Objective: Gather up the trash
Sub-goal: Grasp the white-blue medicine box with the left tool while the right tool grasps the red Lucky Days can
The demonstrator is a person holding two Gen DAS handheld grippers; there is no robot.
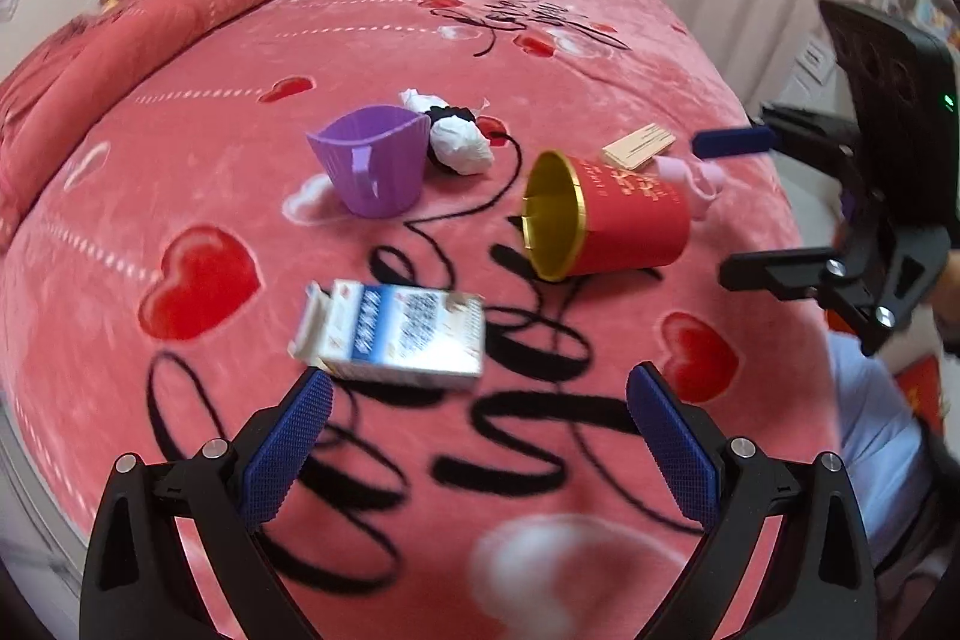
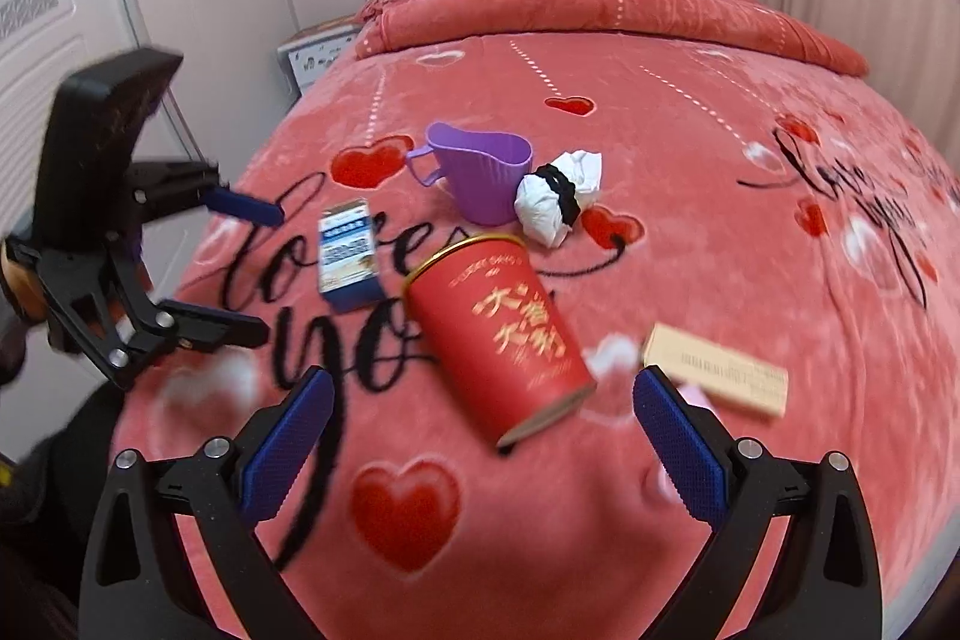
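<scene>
Your left gripper (image 1: 479, 400) is spread wide and empty, the carton (image 1: 393, 334) just ahead between its fingers. Your right gripper (image 2: 483, 400), equally wide and empty, hovers over the red can (image 2: 498, 334).

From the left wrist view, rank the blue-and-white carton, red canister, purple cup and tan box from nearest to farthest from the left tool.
1. Blue-and-white carton: just ahead of the left tool, toward its left finger.
2. Red canister: farther on, right of centre, lying on its side.
3. Purple cup: left of centre, upright.
4. Tan box: farthest, behind the canister on the right.
</scene>
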